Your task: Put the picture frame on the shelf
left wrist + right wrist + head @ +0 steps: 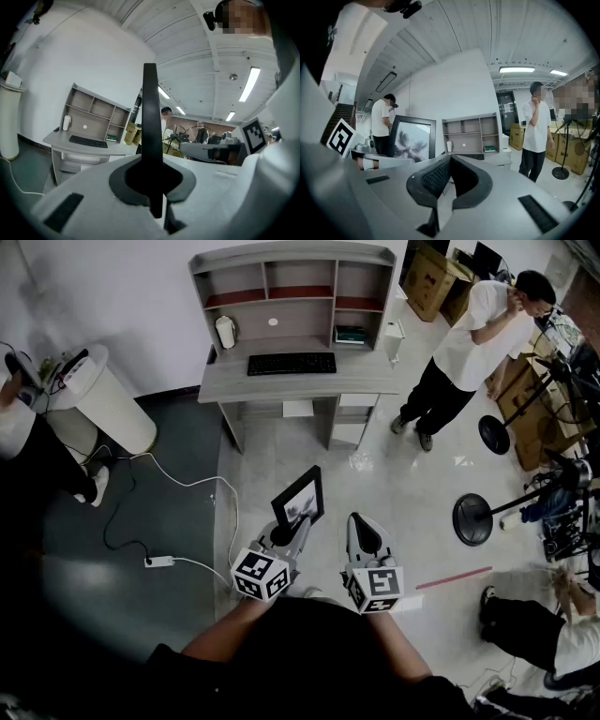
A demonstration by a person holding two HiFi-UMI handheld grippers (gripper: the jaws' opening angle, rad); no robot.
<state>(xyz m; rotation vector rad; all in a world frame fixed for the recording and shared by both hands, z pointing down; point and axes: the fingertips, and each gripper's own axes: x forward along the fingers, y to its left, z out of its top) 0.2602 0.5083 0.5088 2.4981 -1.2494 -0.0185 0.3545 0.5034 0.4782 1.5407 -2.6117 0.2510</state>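
The left gripper [284, 536] clamps the black picture frame [300, 498] upright above the pale tiled floor [394, 488]. It is well short of the shelf [281, 292] on the grey desk [366, 381]. The right gripper [364, 524] has its jaws together, empty.

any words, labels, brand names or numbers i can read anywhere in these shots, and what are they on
No text can be read in any view.
Marker cubes: black and white square patterns only, no letters.
Picture frame: a picture only, no words.
Papers on the door: too small to read.
Cardboard boxes: any print is too small to read.
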